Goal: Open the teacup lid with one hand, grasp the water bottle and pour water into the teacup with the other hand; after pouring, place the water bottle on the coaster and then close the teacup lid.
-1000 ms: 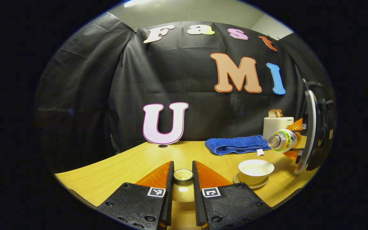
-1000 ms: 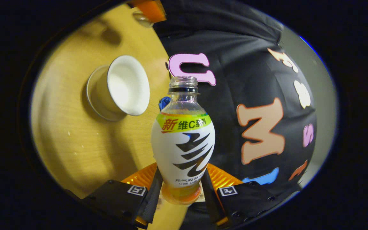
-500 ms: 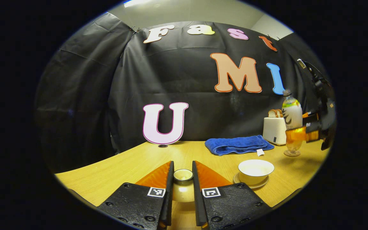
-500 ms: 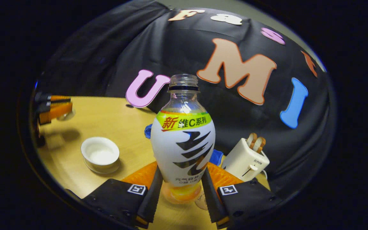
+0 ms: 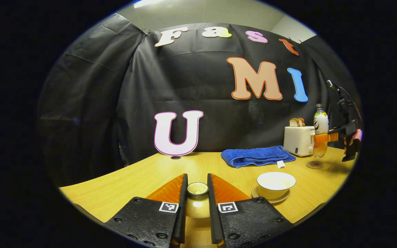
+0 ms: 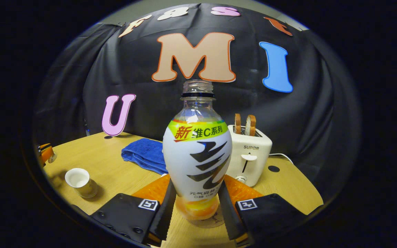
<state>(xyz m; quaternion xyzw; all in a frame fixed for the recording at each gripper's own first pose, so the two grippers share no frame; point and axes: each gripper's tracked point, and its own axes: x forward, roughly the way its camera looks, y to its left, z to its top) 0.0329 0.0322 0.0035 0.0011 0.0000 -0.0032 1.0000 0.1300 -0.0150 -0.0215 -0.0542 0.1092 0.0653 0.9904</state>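
In the right gripper view the right claw [image 6: 196, 206] is closed on the lower body of the water bottle [image 6: 197, 155], one finger pressing each side, and the bottle stands upright with its neck uncapped. A round coaster [image 6: 209, 223] shows just under the bottle's base; whether the base touches it cannot be told from here. In the left gripper view the same water bottle [image 5: 320, 132] hangs clear above the coaster [image 5: 314, 165], near the right end of the worktop [image 5: 133, 179], with the right claw [image 5: 322, 137] gripping it from the side and part of a hand [image 5: 356, 136] behind. The left claw [image 5: 197, 196] is nearly closed, both fingers clamped on the knob of the teacup lid [image 5: 197, 199], held low over the worktop. The open teacup [image 5: 275, 184] sits on its saucer [image 5: 271, 198] to the right of the lid, well apart from the bottle. A folded blue towel [image 5: 257, 155] lies behind the cup, and a white toaster [image 5: 297, 139] with bread slices in it stands beside the towel.
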